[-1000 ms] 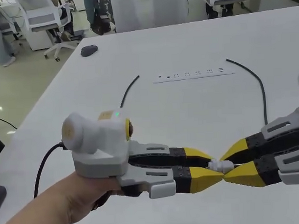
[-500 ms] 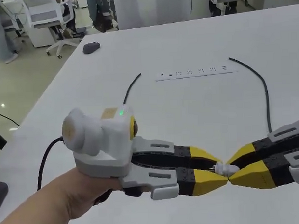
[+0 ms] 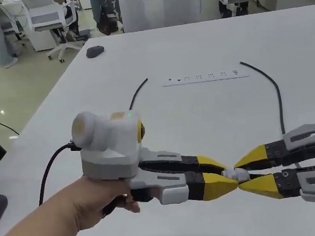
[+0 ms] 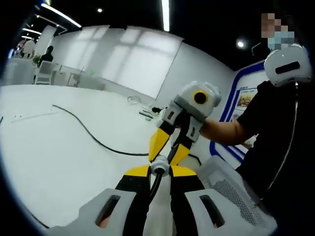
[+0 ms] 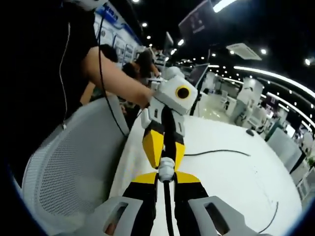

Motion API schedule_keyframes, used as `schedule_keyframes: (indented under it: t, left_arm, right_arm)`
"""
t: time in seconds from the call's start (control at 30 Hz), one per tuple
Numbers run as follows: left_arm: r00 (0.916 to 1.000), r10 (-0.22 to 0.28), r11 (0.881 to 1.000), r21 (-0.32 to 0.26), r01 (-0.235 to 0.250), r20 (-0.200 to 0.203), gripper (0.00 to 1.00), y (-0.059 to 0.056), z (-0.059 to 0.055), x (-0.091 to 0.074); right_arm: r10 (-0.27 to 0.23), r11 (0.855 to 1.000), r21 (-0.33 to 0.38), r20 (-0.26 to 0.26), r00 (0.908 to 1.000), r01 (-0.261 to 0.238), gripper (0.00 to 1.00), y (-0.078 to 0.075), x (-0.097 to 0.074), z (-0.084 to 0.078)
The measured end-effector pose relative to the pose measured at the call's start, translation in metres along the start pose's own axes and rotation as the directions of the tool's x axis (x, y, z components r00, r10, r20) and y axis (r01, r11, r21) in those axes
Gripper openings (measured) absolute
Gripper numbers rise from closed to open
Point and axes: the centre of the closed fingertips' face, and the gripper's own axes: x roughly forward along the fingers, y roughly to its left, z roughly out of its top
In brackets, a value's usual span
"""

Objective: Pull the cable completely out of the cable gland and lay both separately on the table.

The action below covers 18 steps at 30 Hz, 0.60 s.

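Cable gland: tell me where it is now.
Head view, lower right: the cable gland is held above the table between the meeting jaw tips of the left gripper and right gripper.

White bench [image 3: 209,116] carries long flat white power strip [image 3: 205,79] toward far side, dark oval mouse [image 3: 95,51] near far-left edge. White office chairs [image 3: 42,16] beyond. Grey mesh chair back [image 5: 64,162] beside bench.
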Motion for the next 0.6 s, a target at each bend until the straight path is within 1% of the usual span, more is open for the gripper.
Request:
schedule_keyframes:
  t: [0.03,0.07,0.1,0.13,0.17,0.2,0.23,0.27,0.3,0.33,0.37,0.4,0.43,0.47,0.5,0.53,0.57,0.6]
  left_arm:
    - [1.0,-0.001,1.0,-0.01,0.001,-0.003,0.14,0.0,0.0,0.0]
    - [0.9999,-0.007,1.0,-0.027,0.007,-0.01,0.14,-0.001,-0.002,-0.001]
    - [0.9998,-0.009,1.0,-0.026,0.008,-0.018,0.14,-0.003,-0.003,-0.001]
    - [0.9999,-0.004,1.0,0.011,0.004,-0.014,0.14,-0.004,-0.003,-0.001]
    - [1.0,-0.003,0.999,0.053,0.003,-0.001,0.14,-0.004,0.0,-0.001]
    - [0.9999,-0.012,0.998,0.054,0.012,-0.005,0.14,-0.008,0.0,-0.002]
    - [0.9999,-0.015,0.997,0.071,0.015,-0.007,0.14,-0.009,0.0,-0.002]
    - [0.9998,-0.015,0.99,0.138,0.017,-0.011,0.14,-0.009,0.001,-0.002]
    - [0.9997,-0.017,0.985,0.172,0.02,-0.019,0.14,-0.01,0.0,-0.003]
    - [0.9996,-0.016,0.981,0.193,0.02,-0.023,0.14,-0.011,0.0,-0.003]
    - [0.9997,-0.013,0.981,0.194,0.017,-0.02,0.14,-0.011,0.0,-0.003]
    - [0.9996,-0.01,0.976,0.218,0.016,-0.028,0.14,-0.011,-0.001,-0.003]
    - [0.9995,-0.012,0.978,0.209,0.018,-0.03,0.14,-0.012,-0.001,-0.003]
    - [0.9995,-0.019,0.977,0.212,0.024,-0.025,0.14,-0.012,-0.001,-0.002]
    - [0.9996,-0.019,0.972,0.235,0.023,-0.022,0.14,-0.012,-0.001,-0.002]
    - [0.9995,-0.021,0.968,0.249,0.026,-0.022,0.14,-0.013,-0.001,-0.002]
    - [0.9995,-0.024,0.967,0.253,0.028,-0.022,0.14,-0.013,-0.001,-0.002]
    - [0.9995,-0.026,0.964,0.265,0.03,-0.02,0.14,-0.014,0.0,-0.001]
  right_arm:
    - [-0.011,0.999,-0.041,-0.011,0.9999,0.011,0.06,0.0,0.001,0.0]
    - [0.007,1.0,-0.026,-0.002,1.0,-0.007,0.06,0.004,0.001,0.0]
    - [0.021,1.0,-0.003,0.004,0.9998,-0.021,0.07,0.004,0.002,-0.001]
    - [0.019,0.999,0.032,0.008,0.9998,-0.02,0.07,0.003,0.001,-0.001]
    - [0.012,0.999,0.044,0.021,0.9997,-0.013,0.07,0.001,0.0,0.0]
    - [0.028,0.997,0.069,0.045,0.9986,-0.031,0.07,0.001,-0.001,0.003]
    - [0.042,0.987,0.155,0.054,0.9976,-0.05,0.08,0.002,-0.003,0.004]
    - [0.053,0.968,0.243,0.068,0.9962,-0.069,0.08,0.001,-0.004,0.005]
    - [0.064,0.95,0.299,0.093,0.9936,-0.09,0.1,0.0,-0.006,0.007]
    - [0.056,0.93,0.354,0.128,0.9902,-0.098,0.13,-0.005,-0.008,0.009]
    - [0.047,0.911,0.398,0.168,0.9847,-0.111,0.15,-0.01,-0.011,0.012]
    - [0.066,0.886,0.441,0.192,0.9792,-0.146,0.12,-0.009,-0.013,0.014]
    - [0.07,0.867,0.467,0.231,0.9704,-0.174,0.11,-0.01,-0.016,0.017]
    - [0.077,0.856,0.482,0.235,0.9689,-0.185,0.12,-0.011,-0.016,0.014]
    - [0.086,0.836,0.513,0.224,0.9708,-0.193,0.13,-0.01,-0.016,0.01]
    - [0.082,0.838,0.514,0.214,0.9733,-0.184,0.15,-0.012,-0.014,0.007]
    - [0.102,0.824,0.529,0.215,0.9713,-0.204,0.16,-0.009,-0.013,0.005]
    - [0.126,0.8,0.556,0.213,0.9689,-0.226,0.15,-0.006,-0.011,0.002]
